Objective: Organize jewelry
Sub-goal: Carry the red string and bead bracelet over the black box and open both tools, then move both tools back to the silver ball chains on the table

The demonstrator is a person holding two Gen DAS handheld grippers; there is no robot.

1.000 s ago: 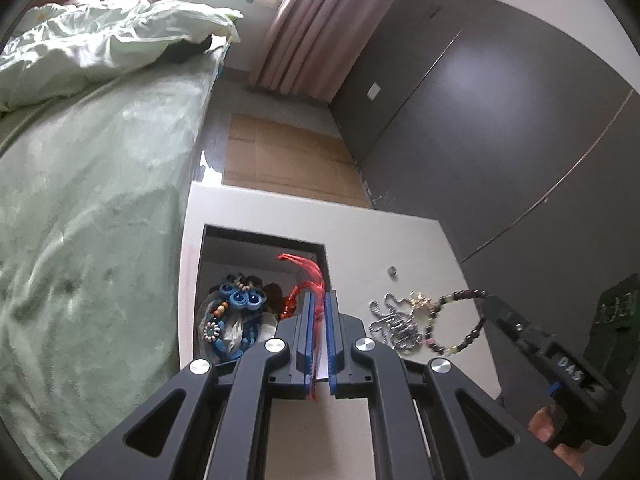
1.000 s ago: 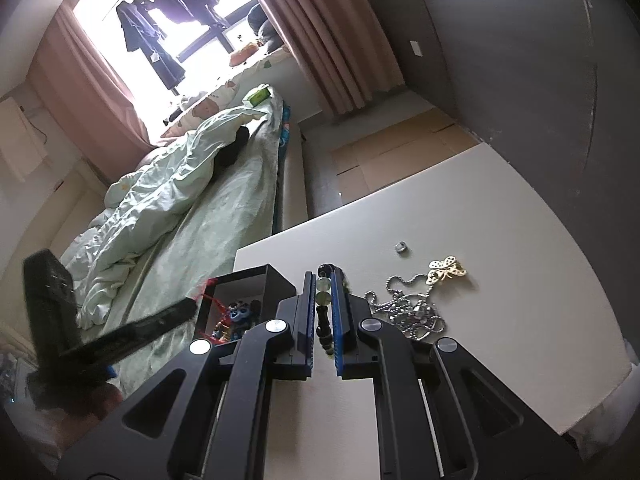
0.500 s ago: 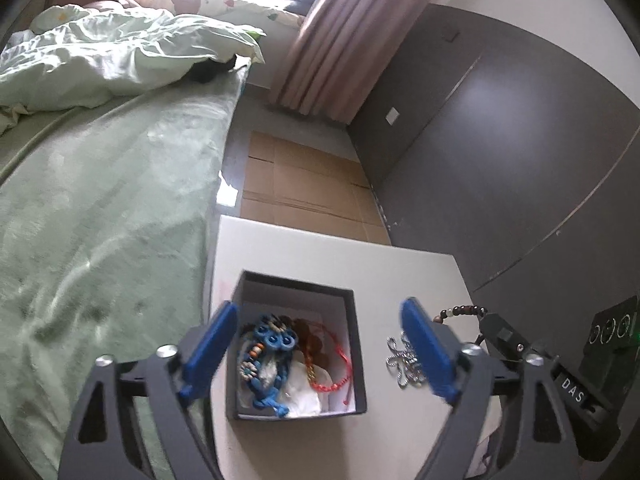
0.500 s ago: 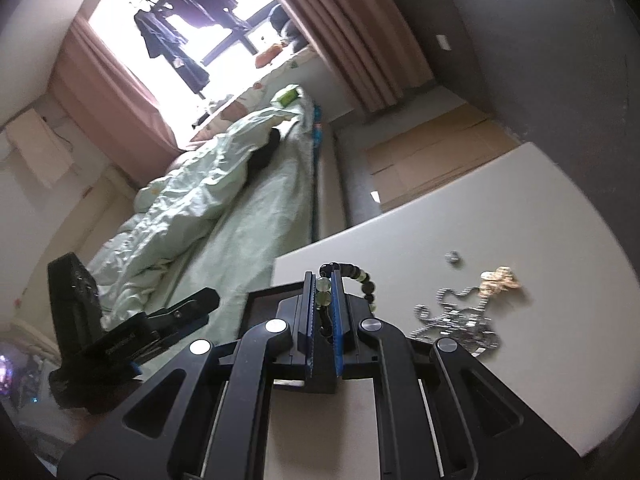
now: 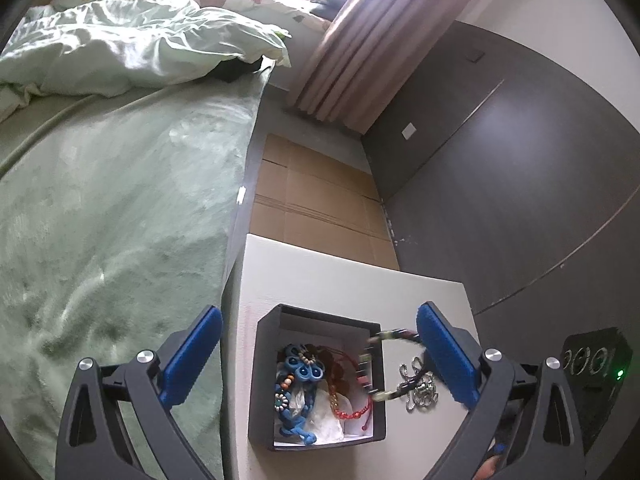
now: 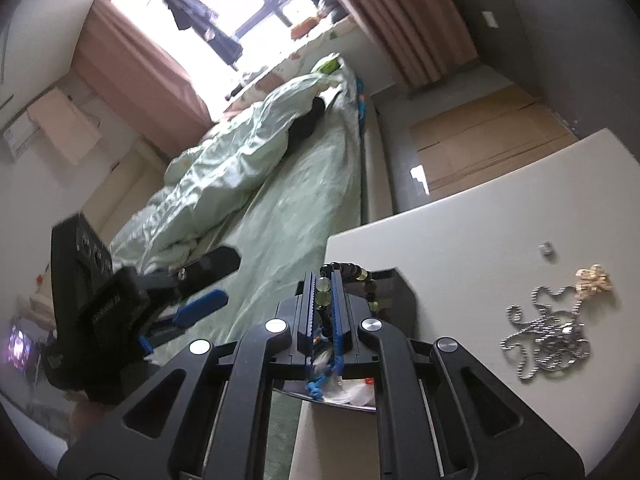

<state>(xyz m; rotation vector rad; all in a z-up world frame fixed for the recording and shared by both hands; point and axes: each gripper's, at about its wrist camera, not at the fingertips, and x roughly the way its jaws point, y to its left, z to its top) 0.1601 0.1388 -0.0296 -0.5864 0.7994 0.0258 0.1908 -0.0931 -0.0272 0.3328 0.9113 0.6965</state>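
White table (image 6: 480, 240), beaded bracelet (image 6: 325, 292) pinched in right hand-held gripper (image 6: 323, 300) above box (image 5: 260, 380); left hand-held gripper (image 5: 320, 344) wide.

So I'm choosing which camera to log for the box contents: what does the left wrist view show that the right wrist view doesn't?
Only the left wrist view looks down into the open box: blue beaded piece, red cord bracelet. Only the right wrist view shows the right gripper shut on the beaded bracelet, plus the gold charm and a small stud. Both show the bracelet, the silver chain and the white table.
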